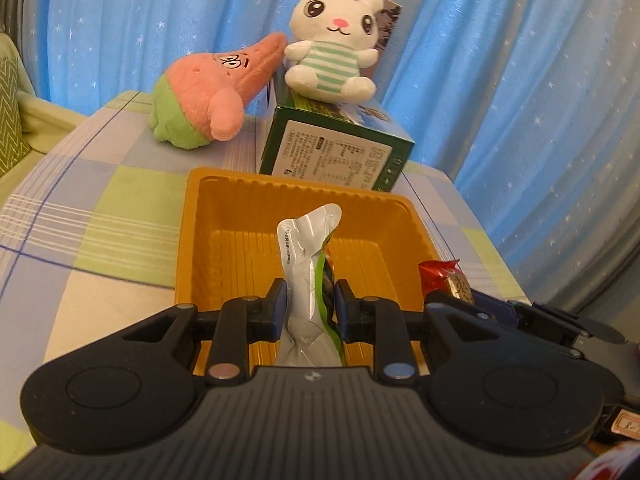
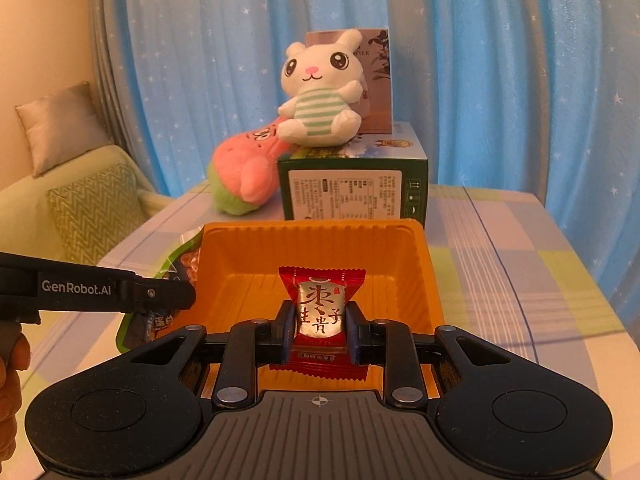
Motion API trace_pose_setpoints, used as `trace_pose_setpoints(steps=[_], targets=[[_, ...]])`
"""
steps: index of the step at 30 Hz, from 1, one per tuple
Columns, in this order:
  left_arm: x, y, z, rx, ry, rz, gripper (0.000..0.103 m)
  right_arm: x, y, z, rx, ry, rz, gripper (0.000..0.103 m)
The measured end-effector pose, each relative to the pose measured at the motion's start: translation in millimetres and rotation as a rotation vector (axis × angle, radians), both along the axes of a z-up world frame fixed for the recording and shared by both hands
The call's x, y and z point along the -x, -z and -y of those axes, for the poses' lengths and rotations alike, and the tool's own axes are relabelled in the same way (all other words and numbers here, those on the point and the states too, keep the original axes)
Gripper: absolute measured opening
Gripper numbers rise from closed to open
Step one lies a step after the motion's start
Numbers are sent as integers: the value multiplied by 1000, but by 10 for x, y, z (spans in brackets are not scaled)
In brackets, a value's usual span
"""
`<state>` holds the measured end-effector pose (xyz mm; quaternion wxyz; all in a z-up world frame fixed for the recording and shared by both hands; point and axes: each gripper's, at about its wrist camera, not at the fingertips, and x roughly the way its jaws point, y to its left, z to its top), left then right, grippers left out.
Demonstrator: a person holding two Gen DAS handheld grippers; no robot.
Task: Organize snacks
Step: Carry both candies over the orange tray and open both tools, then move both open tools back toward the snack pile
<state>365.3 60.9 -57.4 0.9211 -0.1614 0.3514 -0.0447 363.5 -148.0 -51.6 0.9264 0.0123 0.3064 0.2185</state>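
Both views are evenly lit with a warm, yellowish cast; the blue curtain (image 1: 500, 80) glows as if daylight filters through it from behind. Shadows are soft and short, pooling under the orange tray (image 2: 428, 280) rim. The foil of the red candy (image 2: 320, 308) throws a small glare. Fisheye distortion bends the table (image 1: 100, 216) edges and curtain folds, and dark vignetting fills the corners. Focus is fairly sharp centrally, softer at the margins.
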Motion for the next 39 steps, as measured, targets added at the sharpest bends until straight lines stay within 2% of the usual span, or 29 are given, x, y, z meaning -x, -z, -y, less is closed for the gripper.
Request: trace_pose_setpoints(steps=[5, 14, 16, 24, 27, 28, 30, 31, 39], targets=[[-207, 124, -111, 13, -12, 6, 23, -243, 136, -40, 0, 12, -16, 26], [-390, 332, -199, 8, -31, -38, 23, -466, 342, -77, 11, 26, -55, 26], [-391, 357, -212, 8, -37, -37, 30, -478, 367, -92, 13, 22, -62, 26], [-349, 336, -235, 12, -32, -24, 30, -493, 379, -144, 3, 23, -73, 27], [-320, 316, -251, 15, -32, -16, 32, -484, 367, -164, -7, 11, -48, 27], [-308, 309, -259, 16, -32, -13, 33, -480, 363, -165, -12, 3, -41, 29], [-284, 281, -276, 10, -37, -8, 35, -481, 348, -138, -25, 12, -42, 57], [-268, 258, -281, 4, -39, -1, 35, -472, 331, -105, -44, 23, -39, 60], [97, 78, -272, -16, -58, 30, 42, -214, 90, 170, -90, 100, -2, 61]])
